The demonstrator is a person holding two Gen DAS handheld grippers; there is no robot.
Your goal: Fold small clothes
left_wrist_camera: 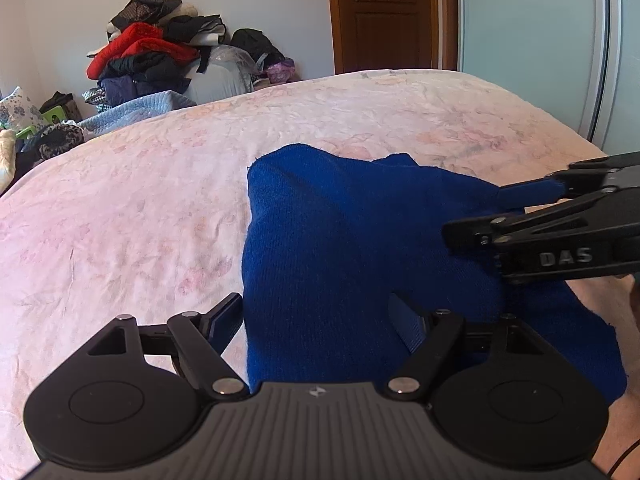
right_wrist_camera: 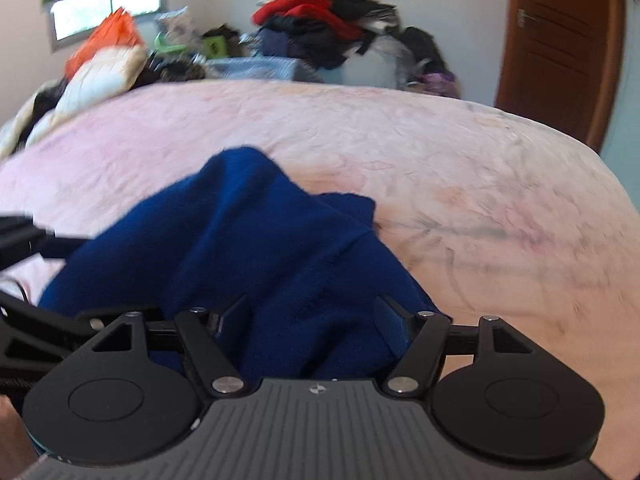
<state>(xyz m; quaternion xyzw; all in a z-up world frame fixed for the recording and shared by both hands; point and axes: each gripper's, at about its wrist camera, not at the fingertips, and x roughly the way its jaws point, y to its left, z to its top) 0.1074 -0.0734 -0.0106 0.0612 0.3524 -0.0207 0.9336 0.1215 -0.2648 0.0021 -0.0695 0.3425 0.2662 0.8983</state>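
A dark blue knitted garment (left_wrist_camera: 340, 240) (right_wrist_camera: 240, 240) lies bunched and partly folded on the pink floral bed sheet (left_wrist_camera: 120, 200) (right_wrist_camera: 480, 160). My left gripper (left_wrist_camera: 316, 316) is open low over its near edge. One finger (left_wrist_camera: 224, 316) sits on the sheet beside the cloth, and the other rests on the cloth. My right gripper (right_wrist_camera: 310, 312) (left_wrist_camera: 496, 212) is open too, reaching in from the right with its jaws spread around a hump of the blue fabric. The left gripper (right_wrist_camera: 24, 236) shows blurred at the left edge of the right wrist view.
A tall pile of mixed clothes (left_wrist_camera: 152, 52) (right_wrist_camera: 320, 20) stands beyond the bed's far side. A brown door (left_wrist_camera: 384, 12) (right_wrist_camera: 560, 40) and a pale sliding panel (left_wrist_camera: 540, 40) lie behind. More items crowd the far left (right_wrist_camera: 104, 68). A person's arm (left_wrist_camera: 624, 420) is at lower right.
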